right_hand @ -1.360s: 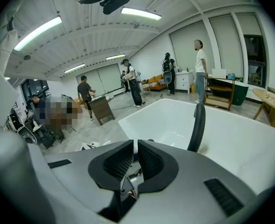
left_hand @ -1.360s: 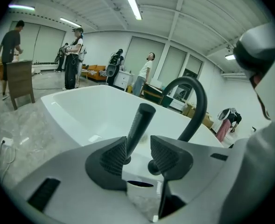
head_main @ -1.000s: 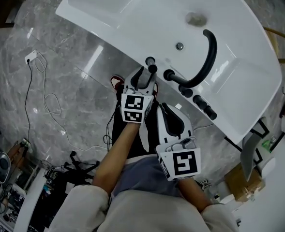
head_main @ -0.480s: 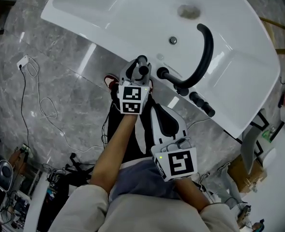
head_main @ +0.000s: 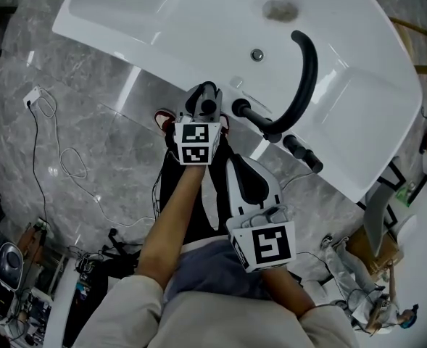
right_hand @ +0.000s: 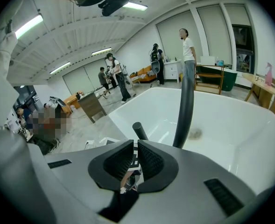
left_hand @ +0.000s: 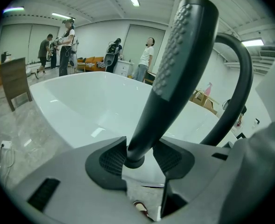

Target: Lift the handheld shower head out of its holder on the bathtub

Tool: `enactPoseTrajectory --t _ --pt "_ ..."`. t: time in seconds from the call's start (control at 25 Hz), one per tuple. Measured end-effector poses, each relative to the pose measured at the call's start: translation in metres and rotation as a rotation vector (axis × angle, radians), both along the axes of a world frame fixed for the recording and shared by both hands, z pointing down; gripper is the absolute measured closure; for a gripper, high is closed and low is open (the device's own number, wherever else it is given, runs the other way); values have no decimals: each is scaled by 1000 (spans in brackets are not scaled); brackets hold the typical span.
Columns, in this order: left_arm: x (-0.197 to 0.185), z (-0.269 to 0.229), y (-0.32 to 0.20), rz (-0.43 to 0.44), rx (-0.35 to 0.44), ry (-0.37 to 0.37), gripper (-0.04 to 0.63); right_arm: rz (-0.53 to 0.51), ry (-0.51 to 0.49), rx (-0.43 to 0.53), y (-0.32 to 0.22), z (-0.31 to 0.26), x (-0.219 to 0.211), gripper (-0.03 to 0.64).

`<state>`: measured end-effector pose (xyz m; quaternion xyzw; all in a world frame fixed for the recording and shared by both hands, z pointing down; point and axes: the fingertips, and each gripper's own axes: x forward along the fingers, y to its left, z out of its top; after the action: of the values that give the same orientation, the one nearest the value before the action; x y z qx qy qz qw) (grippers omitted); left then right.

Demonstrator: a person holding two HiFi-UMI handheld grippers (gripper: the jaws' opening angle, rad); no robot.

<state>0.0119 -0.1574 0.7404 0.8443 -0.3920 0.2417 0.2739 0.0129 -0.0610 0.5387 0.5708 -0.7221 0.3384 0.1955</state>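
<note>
Handheld shower head (left_hand: 174,73): black, upright with a slight lean. It stands on the near rim of the white bathtub (head_main: 162,20), left of the other black fittings. Nozzle face dotted, turned left in the left gripper view. Its foot is down at the rim; the holder itself can't be made out behind the pads.

Far left, grey marble floor (head_main: 90,143) with a white cable (head_main: 50,133) looping across it, well apart from the tub.

Left tongs (head_main: 206,94): reached over the near rim, released, jaws just been opening and now wide. The shower head's handle stands between the two ribbed pads (left_hand: 110,160), one pad on each side and close against it, but no clench shows.

Just right of the handle, a black lever (head_main: 241,109) on the rim. From it the arched black spout (head_main: 309,71) rises and curls over the basin toward the drain (head_main: 278,9).

Right tongs (right_hand: 133,160): held back from the tub, over the person's lap side, near the rim but not touching it. Pads clenched to a thin slit, nothing gripped.

Farther right along the rim, black knobs (head_main: 301,154).

Beyond the tub's far edge, several people (right_hand: 187,55) stand in the room.
</note>
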Motion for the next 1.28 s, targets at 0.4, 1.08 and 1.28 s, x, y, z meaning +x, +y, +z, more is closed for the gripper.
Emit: enactPoseTrajectory --t 0.4,1.08,1.28 --pt "4 4 -3 11 13 -1 427 24 4 -14 1 6 12 594" --pt "-1 -2 -4 -15 12 -48 456 15 -7 10 -7 -1 13 594" --pt "-2 -8 -5 -19 14 -50 457 21 -10 14 -9 -3 13 594"
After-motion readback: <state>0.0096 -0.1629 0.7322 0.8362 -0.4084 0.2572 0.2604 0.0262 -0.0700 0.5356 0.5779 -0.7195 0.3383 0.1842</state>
